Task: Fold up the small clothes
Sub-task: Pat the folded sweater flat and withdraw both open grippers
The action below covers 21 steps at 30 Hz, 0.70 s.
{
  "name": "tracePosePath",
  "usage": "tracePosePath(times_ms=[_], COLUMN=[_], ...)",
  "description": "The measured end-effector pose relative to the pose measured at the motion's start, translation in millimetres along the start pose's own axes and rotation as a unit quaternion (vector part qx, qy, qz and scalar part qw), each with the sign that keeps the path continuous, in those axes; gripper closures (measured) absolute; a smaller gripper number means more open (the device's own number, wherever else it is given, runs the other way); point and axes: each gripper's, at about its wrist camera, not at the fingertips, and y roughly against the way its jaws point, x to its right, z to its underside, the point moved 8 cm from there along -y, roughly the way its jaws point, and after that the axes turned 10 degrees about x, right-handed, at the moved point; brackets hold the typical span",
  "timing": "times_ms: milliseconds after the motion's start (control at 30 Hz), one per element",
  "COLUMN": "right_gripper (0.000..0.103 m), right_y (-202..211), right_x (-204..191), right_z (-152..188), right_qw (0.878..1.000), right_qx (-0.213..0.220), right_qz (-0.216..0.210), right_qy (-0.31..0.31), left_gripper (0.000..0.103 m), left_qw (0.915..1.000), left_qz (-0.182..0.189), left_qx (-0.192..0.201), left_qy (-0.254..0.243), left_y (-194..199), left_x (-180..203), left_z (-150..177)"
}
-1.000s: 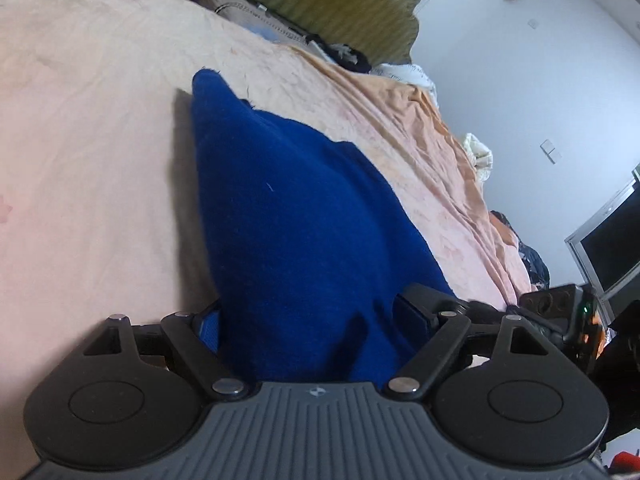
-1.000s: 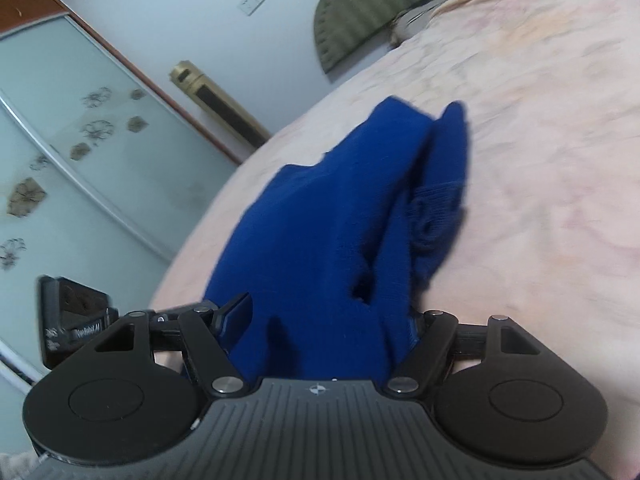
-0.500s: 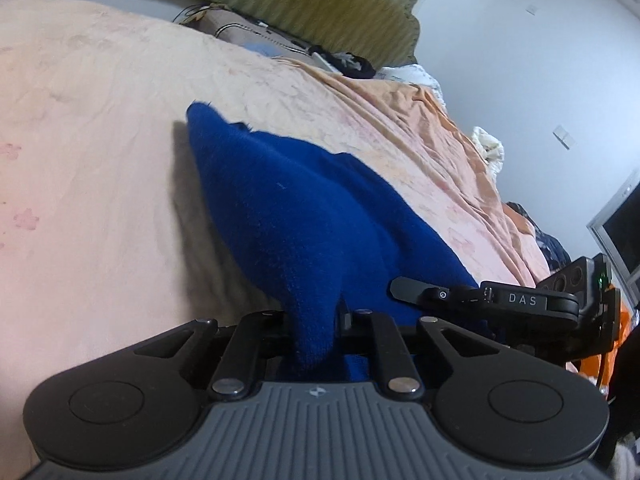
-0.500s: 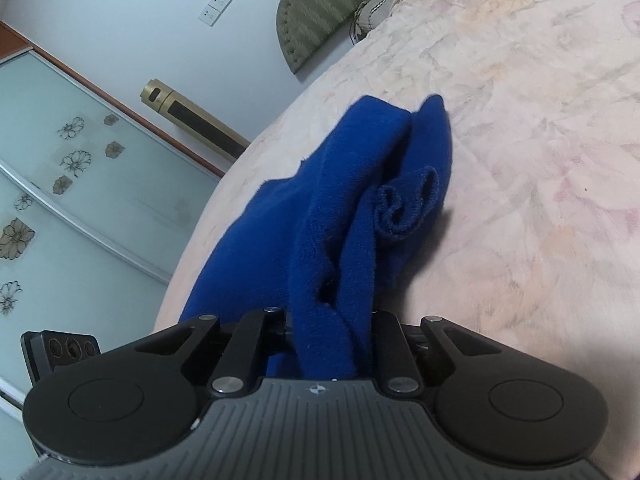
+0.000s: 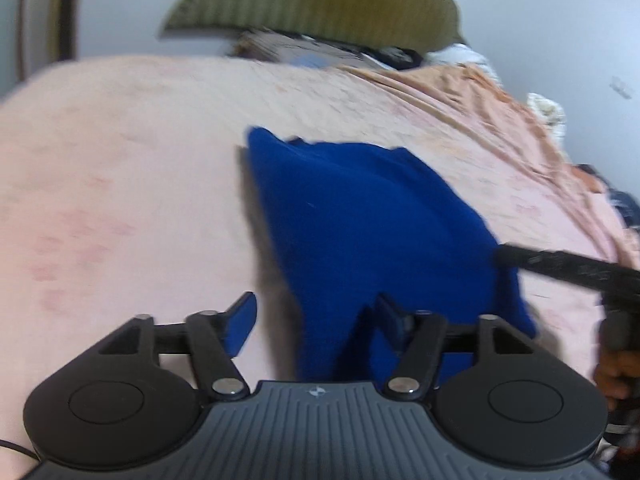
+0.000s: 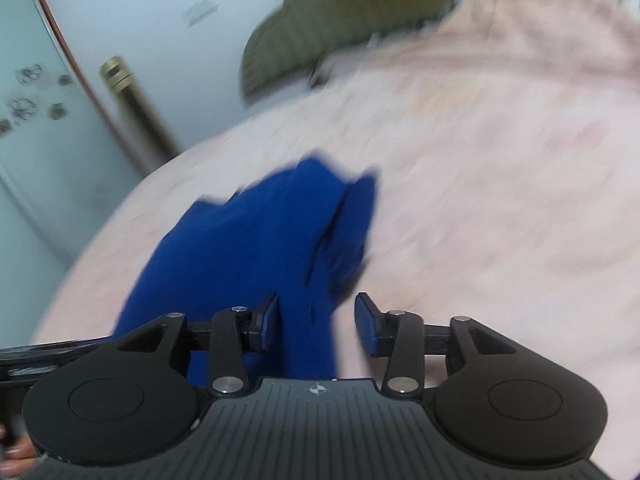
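A wide bed [image 5: 120, 184] covered in a pale peach sheet with faint pink blotches fills both views, its surface soft and lightly rumpled toward the right edge of the left wrist view. A ribbed olive headboard [image 5: 320, 4] arches across the top of that frame.

The blue garment [image 5: 360, 220], a thick, fuzzy knit, lies in the centre of the left wrist view and runs down to the lower middle; in the right wrist view it sits centre-left, bunched into soft ridges with a pointed far corner.

The left gripper [image 5: 316, 320] at the bottom of its frame has its jaws opening, spread with the near edge of the cloth between them but not pressed. The right gripper [image 6: 316, 324] is likewise opening, a strip of blue cloth lying loose between its blue pads.

Both views are blurred, so fine folds cannot be read. The step seems to be letting go after a fold: it would go best if the jaws open fully before drawing away, so the clingy knit does not drag and undo the fold.
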Motion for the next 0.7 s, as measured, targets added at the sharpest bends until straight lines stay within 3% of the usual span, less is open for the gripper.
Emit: tracePosePath(times_ms=[67,167,200,300,333,400,500,567,667,700], right_gripper=[0.060,0.056,0.063,0.056,0.056,0.056,0.056,0.056,0.053,0.047], right_y=[4,-6,-13,-10,-6,1,-1,-4,5,11], right_x=[-17,-34,-30,-19,-21,-27,-32,-29,-33,-37], right_z=[-3,10,13,16,12,9,21,33,31,32], right_qw=[0.998,0.995,0.995,0.996,0.996,0.995,0.991,0.990,0.993,0.993], right_qx=[0.019,-0.005,-0.018,-0.021,-0.013,0.000,-0.017,-0.036,-0.027,-0.022], right_qz=[-0.007,-0.034,-0.024,0.007,0.004,-0.008,-0.003,0.027,0.026,0.026], right_qy=[0.055,0.096,0.100,0.092,0.088,0.097,0.129,0.134,0.114,0.117], left_gripper=[0.037,0.037,0.037,0.036,0.029,0.027,0.027,0.027,0.027,0.027], left_qw=[0.9999,0.9989,0.9990,0.9980,0.9971,0.9953,0.9951,0.9954,0.9913,0.9904], left_qz=[-0.009,-0.040,-0.043,-0.056,-0.065,-0.084,-0.092,-0.090,-0.117,-0.120], left_qx=[-0.006,-0.023,-0.016,0.024,0.029,0.013,-0.020,-0.017,-0.008,-0.009], left_qy=[-0.001,0.002,0.003,-0.014,-0.028,-0.047,-0.030,-0.026,-0.061,-0.067], left_y=[0,-1,4,22,23,13,1,4,10,10], left_x=[-1,-5,-3,4,6,8,8,13,18,20], left_z=[3,11,9,-2,-4,3,18,21,24,25])
